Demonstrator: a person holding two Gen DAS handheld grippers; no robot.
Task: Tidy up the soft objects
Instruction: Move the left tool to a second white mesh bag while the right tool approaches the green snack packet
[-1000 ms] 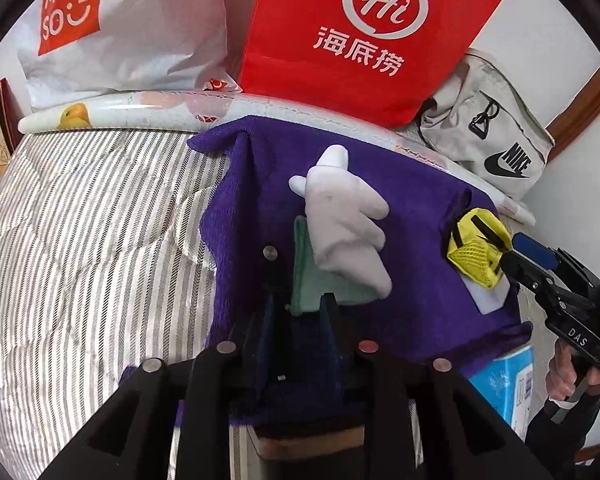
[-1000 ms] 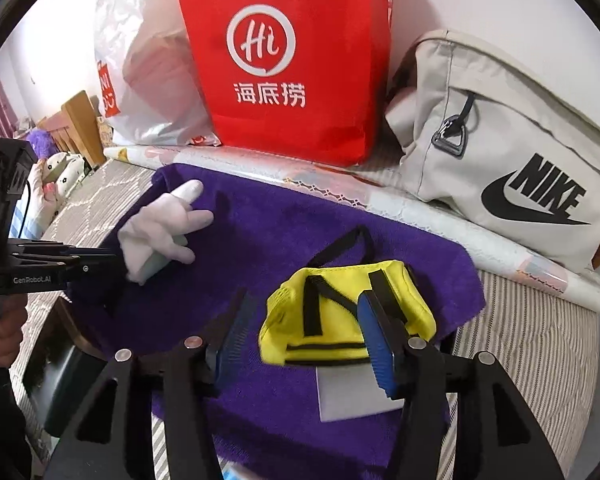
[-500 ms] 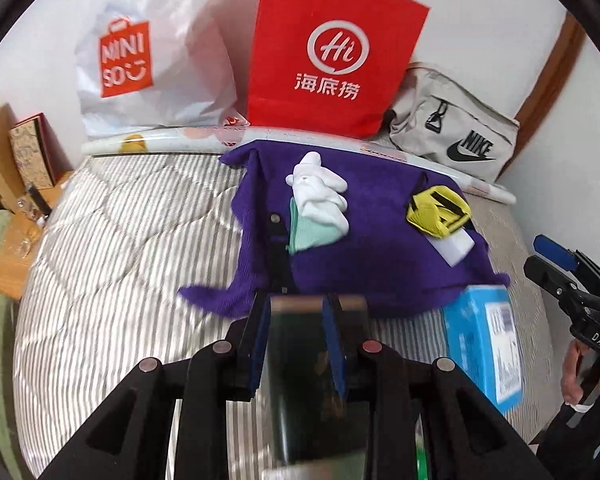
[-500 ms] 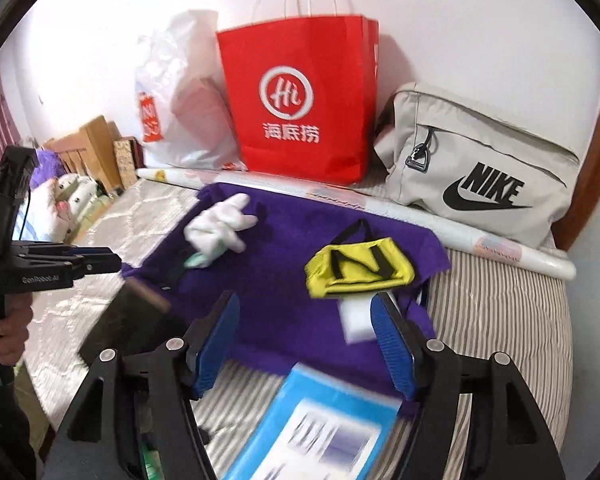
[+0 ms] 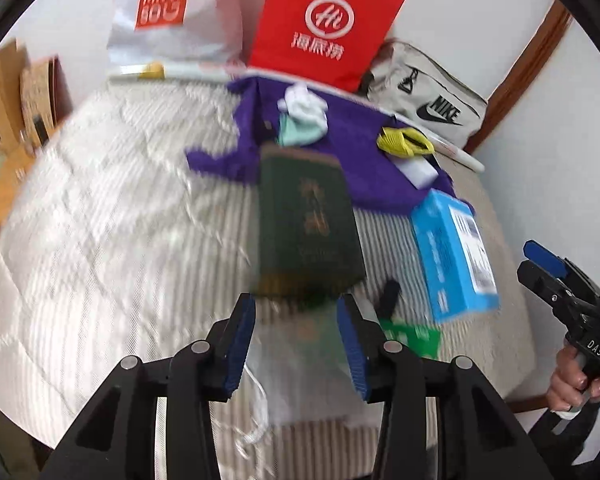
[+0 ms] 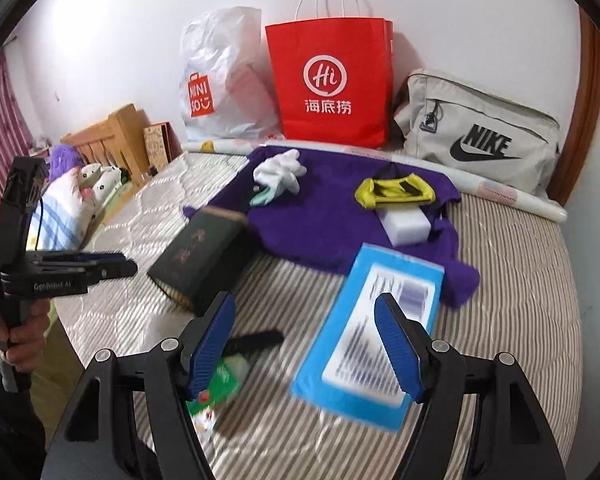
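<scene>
On the bed (image 6: 520, 264), the dark green book (image 6: 198, 258) is seen beside the purple cloth (image 6: 332, 216), its long axis running away from the released left tool (image 5: 296, 344). The right tool (image 6: 306, 344) is held spread, empty, above the blue box (image 6: 364, 344).

The left part of the bed (image 6: 148, 208) is bare quilt, with open room for a gripper. The green book (image 6: 198, 258) lies in the middle, touching the edge of the purple cloth (image 6: 328, 216). The blue box (image 6: 374, 332) blocks the near right side. At the back wall the bags (image 6: 332, 80) close the way.
</scene>
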